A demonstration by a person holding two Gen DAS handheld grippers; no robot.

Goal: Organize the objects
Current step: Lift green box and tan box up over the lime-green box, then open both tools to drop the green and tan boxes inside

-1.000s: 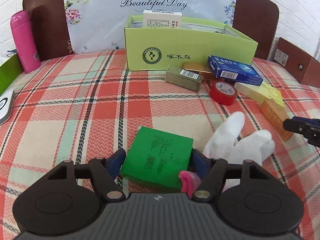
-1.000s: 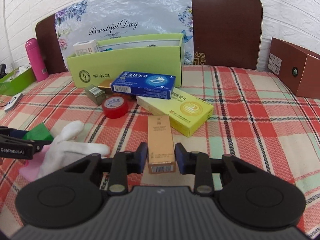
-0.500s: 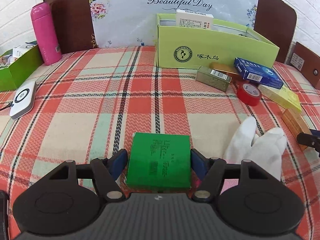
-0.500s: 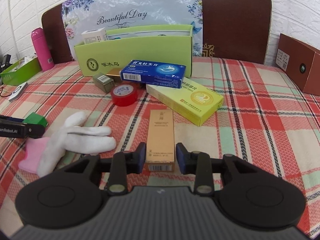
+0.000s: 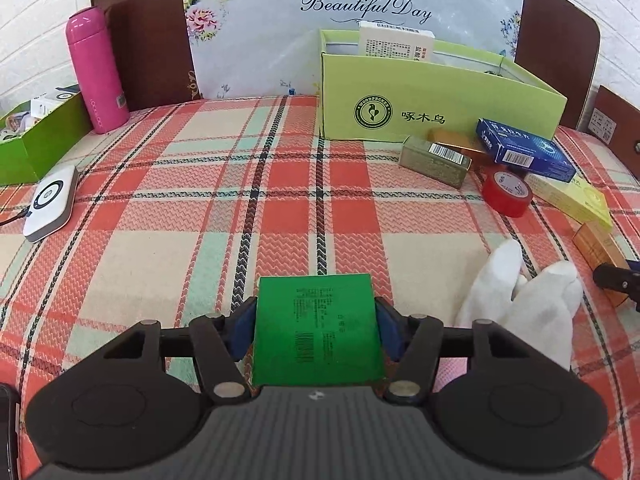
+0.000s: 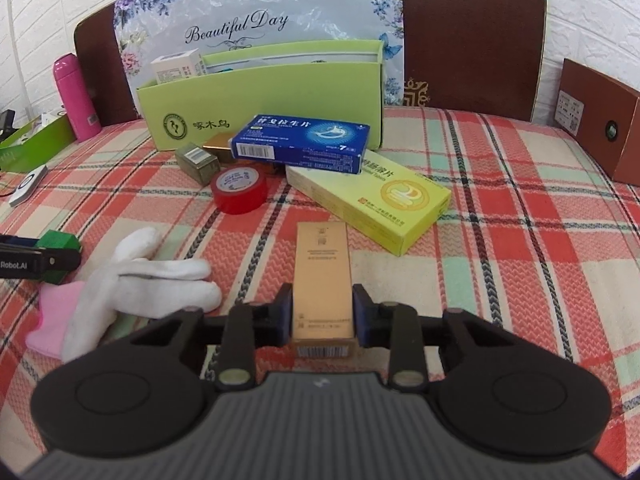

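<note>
Now, left gripper: jaws clamped on the green box, held above the plaid bench.
Right gripper: jaws closed against both sides of the gold box.
White glove: lying between the two grippers.
Green organizer: at the back, open-topped.

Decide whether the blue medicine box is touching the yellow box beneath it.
Touching. The right wrist view shows the blue medicine box resting with its right end overlapping the yellow box, no gap between them.
</note>
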